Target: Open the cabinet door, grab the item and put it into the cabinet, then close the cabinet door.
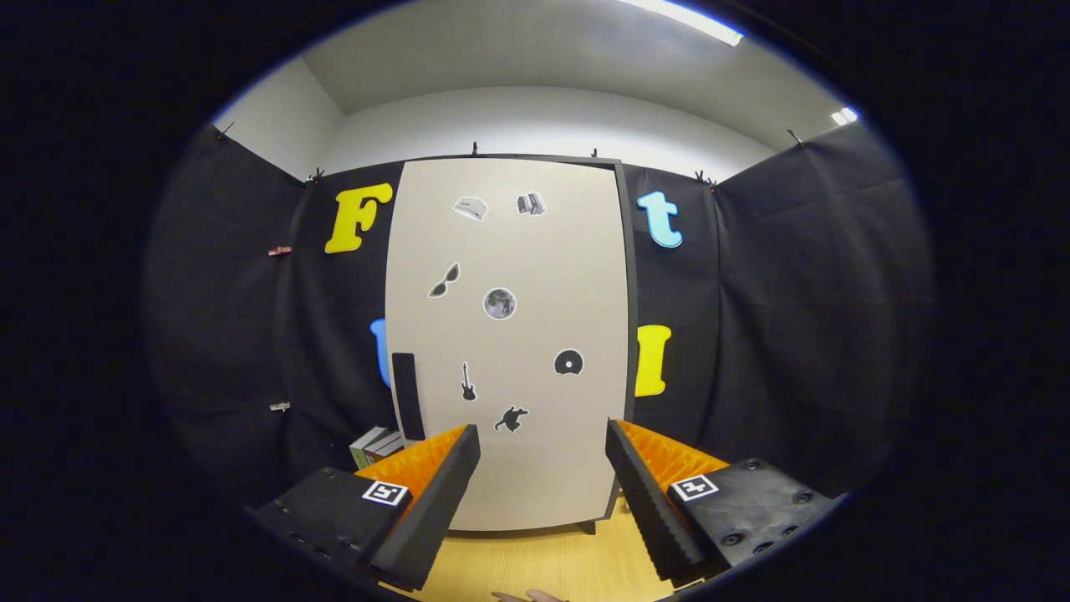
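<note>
While the tongs (543, 439) gape wide and empty before the closed cabinet door (510, 334), its dark handle (407, 395) runs down the door's left edge. Rigid panel, probably light-swinging: grip that handle. Boxes (376, 446), maybe the item, sit left of the door's foot on the counter (535, 564).

I count one cabinet door (510, 343), shut, one dark handle (407, 395) on it, seven stickers (499, 303) across its face, one small box (374, 446) beside it on the desk (535, 568), my two fingers (443, 485) spread apart, gripping nothing
</note>
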Demonstrator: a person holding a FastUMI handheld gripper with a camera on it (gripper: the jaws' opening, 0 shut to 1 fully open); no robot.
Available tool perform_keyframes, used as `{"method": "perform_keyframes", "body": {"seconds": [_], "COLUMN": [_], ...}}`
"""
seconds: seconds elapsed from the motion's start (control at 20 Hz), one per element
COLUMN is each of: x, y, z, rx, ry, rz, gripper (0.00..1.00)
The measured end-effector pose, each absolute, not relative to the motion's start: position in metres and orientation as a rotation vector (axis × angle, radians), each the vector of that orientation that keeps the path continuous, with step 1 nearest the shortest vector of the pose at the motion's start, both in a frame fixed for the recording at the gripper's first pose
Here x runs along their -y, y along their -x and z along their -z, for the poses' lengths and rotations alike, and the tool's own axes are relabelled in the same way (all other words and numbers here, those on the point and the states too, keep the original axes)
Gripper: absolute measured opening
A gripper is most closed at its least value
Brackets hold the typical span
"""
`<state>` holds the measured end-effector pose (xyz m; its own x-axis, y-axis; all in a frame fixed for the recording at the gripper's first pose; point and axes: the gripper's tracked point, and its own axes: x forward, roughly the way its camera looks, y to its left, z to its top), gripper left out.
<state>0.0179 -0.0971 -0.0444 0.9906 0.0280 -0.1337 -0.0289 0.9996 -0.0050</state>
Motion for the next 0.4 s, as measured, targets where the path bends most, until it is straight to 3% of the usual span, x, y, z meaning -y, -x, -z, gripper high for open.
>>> {"method": "perform_keyframes", "body": {"seconds": [0.4], "x": [0.0911], "y": [-0.0182], "z": [0.0445], "rx": [-0.134], "ry": [-0.001], "rz": [-0.038], "gripper": [0.98]}}
